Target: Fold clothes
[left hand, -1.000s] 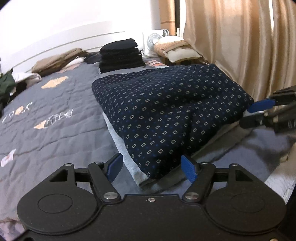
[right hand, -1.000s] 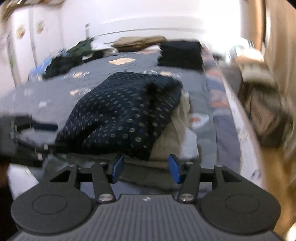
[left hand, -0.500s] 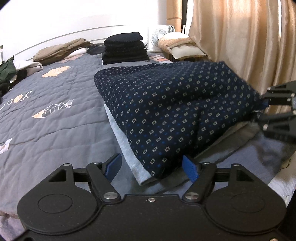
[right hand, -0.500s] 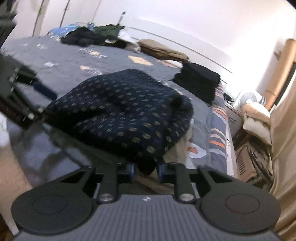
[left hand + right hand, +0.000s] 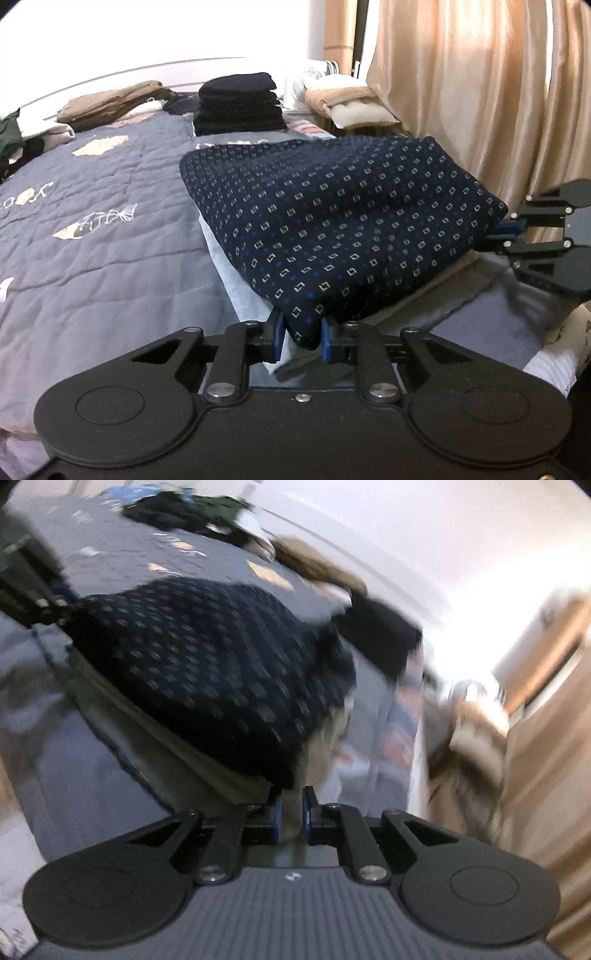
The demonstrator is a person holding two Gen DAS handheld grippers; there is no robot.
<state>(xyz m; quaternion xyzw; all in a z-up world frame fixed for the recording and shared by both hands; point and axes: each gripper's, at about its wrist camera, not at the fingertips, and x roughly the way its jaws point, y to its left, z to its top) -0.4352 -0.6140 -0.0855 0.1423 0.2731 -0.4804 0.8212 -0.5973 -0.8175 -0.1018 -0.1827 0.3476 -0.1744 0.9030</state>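
I am clamping my left gripper [image 5: 299, 334] on the near corner of the navy patterned garment [image 5: 332, 229], which is lying on the quilt [image 5: 110, 221]. My right gripper [image 5: 291, 818] is pinching its far corner, possibly pale fabric underneath too, so lifting risks dragging lower layers. A second ago both jaws were gaping; they have just been closing.

My right gripper [image 5: 291, 818] has just been closing its blue fingers [image 5: 277, 820] on beige cloth [image 5: 295, 812] beneath the folded navy patterned garment [image 5: 207, 672], mid-frame on the grey quilted bed [image 5: 92, 738].
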